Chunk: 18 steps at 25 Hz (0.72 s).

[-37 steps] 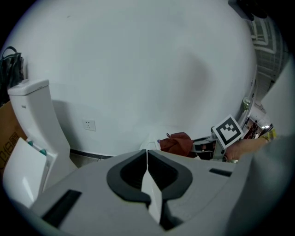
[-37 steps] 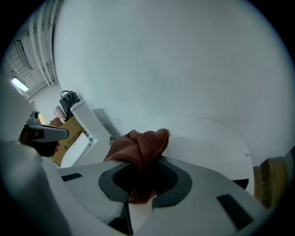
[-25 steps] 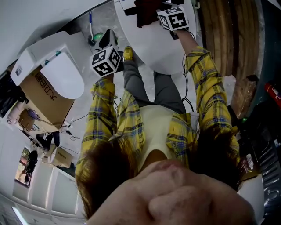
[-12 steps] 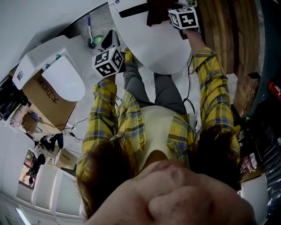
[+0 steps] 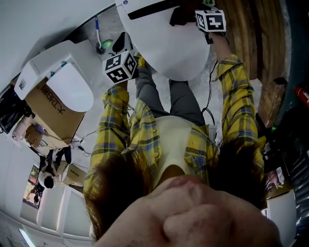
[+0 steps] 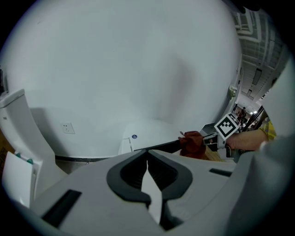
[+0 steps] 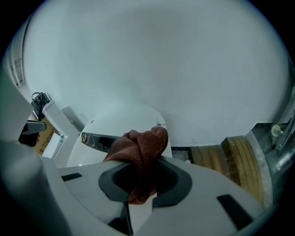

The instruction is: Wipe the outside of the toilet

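Here the right gripper [image 5: 189, 15], clamped on the brown cloth [image 5: 177, 16], holds it at the toilet's [image 5: 164, 48] 1 o'clock edge by the dark band [image 5: 145, 10]. The lid stretches away toward 6 o'clock. The left gripper [image 5: 120, 46], jaws together and empty, hangs at the 9 o'clock flank. Over the last second the cloth has slid toward 3 o'clock.

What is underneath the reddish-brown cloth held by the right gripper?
The cloth, clamped in the right gripper, sits over the white toilet, beside its dark strip. The surface directly beneath is covered by the cloth, so contact cannot be confirmed.
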Available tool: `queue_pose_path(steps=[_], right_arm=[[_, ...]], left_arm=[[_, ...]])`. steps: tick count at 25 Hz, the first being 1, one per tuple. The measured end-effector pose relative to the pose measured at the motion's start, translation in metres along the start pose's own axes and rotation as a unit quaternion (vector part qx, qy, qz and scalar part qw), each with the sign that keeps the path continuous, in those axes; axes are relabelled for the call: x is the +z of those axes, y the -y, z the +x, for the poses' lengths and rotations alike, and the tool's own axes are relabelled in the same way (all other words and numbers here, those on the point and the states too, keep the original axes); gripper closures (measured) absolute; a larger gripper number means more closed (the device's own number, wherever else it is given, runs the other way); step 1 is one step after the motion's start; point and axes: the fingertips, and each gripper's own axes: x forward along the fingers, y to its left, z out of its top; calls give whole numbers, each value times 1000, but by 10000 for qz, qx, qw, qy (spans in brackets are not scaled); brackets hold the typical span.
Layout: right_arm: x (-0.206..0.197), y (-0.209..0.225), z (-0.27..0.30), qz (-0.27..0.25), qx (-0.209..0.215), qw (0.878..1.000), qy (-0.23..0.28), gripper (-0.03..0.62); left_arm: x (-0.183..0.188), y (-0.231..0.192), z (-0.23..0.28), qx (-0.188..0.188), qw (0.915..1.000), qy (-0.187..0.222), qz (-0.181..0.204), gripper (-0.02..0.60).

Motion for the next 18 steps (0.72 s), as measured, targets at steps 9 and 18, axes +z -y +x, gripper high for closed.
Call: queue_pose_path(steps=[9, 18], right_arm=[[18, -27, -45, -34, 239, 9978, 612, 514], [44, -126, -67, -204, 1176, 9879, 994, 514]], left_arm=[[9, -4, -7, -20, 9999, 129, 3, 568], [9, -29, -20, 122, 9996, 244, -120, 568]])
